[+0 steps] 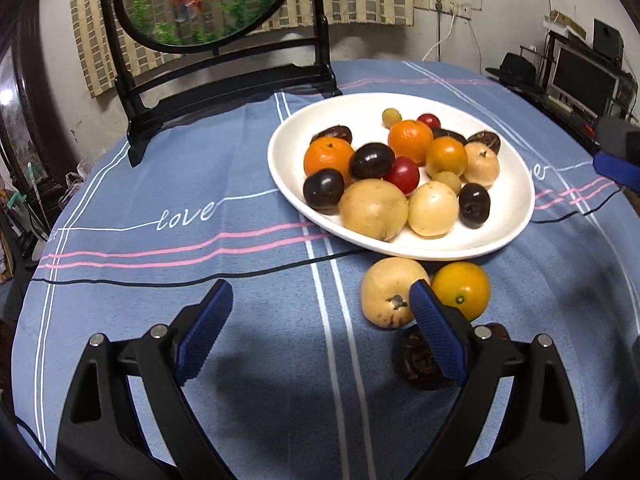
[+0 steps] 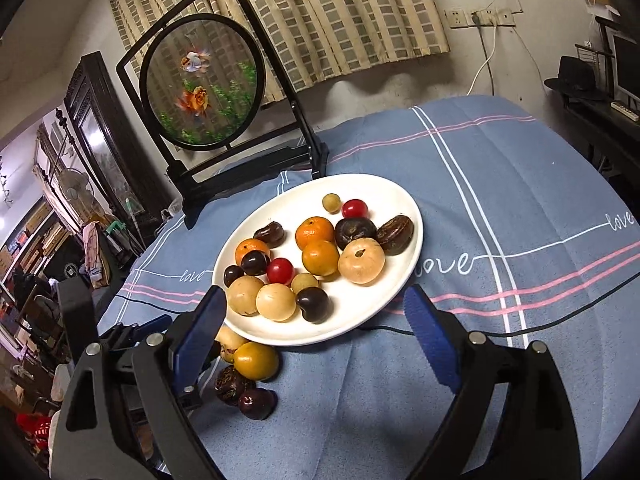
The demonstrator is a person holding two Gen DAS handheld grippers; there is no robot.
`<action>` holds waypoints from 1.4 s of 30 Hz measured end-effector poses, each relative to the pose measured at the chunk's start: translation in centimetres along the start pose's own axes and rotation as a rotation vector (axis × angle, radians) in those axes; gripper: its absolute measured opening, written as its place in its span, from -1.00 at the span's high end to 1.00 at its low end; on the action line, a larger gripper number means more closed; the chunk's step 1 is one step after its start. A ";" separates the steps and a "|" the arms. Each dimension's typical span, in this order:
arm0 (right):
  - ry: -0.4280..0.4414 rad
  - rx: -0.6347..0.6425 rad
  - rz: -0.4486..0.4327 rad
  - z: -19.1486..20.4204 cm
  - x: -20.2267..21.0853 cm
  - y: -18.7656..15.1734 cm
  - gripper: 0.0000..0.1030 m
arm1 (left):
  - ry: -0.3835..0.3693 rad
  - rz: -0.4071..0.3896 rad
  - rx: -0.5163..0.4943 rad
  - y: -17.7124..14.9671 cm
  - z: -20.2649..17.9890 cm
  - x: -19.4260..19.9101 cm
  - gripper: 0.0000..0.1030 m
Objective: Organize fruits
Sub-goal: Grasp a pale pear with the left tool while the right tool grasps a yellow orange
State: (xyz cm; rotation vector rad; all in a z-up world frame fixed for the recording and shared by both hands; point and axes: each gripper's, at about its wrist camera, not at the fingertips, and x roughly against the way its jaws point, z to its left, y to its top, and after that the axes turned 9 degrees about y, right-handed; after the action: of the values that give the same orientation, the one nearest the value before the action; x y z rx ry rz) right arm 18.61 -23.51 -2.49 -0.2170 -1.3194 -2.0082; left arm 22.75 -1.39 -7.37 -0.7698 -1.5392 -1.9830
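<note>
Blue tablecloth [image 1: 168, 304] carries the white plate [image 1: 516, 216], long axis running near-left to far-right in the left view, already loaded with most of the fruit. Left off it, just beside the near rim: pale fruit [image 1: 386, 292] stem end facing the camera, yellow fruit [image 1: 466, 286], wrinkled dark fruit [image 2: 229, 385], dark plum [image 2: 256, 402]. Left gripper [image 1: 320, 336] and right gripper [image 2: 316, 336] both spread wide, holding nothing.
</note>
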 end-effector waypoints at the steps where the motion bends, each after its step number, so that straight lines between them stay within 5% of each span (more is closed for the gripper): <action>1: 0.001 0.000 0.001 0.0 0.0 0.0 -0.76 | -0.011 0.004 -0.002 0.1 -0.1 0.0 -0.78; 11: -0.004 -0.006 0.016 0.0 -0.2 0.0 -0.76 | 0.013 0.023 -0.051 0.4 -1.5 -1.4 -0.94; 18: -0.005 -0.007 0.005 -0.2 0.1 0.1 -0.76 | 0.135 0.010 0.063 -0.7 3.6 0.6 -0.90; 22: 0.002 -0.011 0.005 -0.1 0.2 0.1 -0.76 | 0.081 0.008 0.099 -0.9 4.5 0.7 -0.90; 35: 0.003 -0.007 -0.001 0.1 0.4 0.1 -0.76 | 0.015 -0.040 -0.081 -1.0 -1.1 0.2 -0.79; 42: -0.014 -0.010 0.010 0.0 0.0 0.0 -0.76 | -0.095 0.021 -0.050 -0.3 -1.2 -1.7 -0.34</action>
State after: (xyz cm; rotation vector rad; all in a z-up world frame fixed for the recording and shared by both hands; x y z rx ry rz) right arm 18.59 -23.57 -2.49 -0.2421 -1.3149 -2.0092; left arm 23.56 -2.42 -9.01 -0.9088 -1.5329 -2.0022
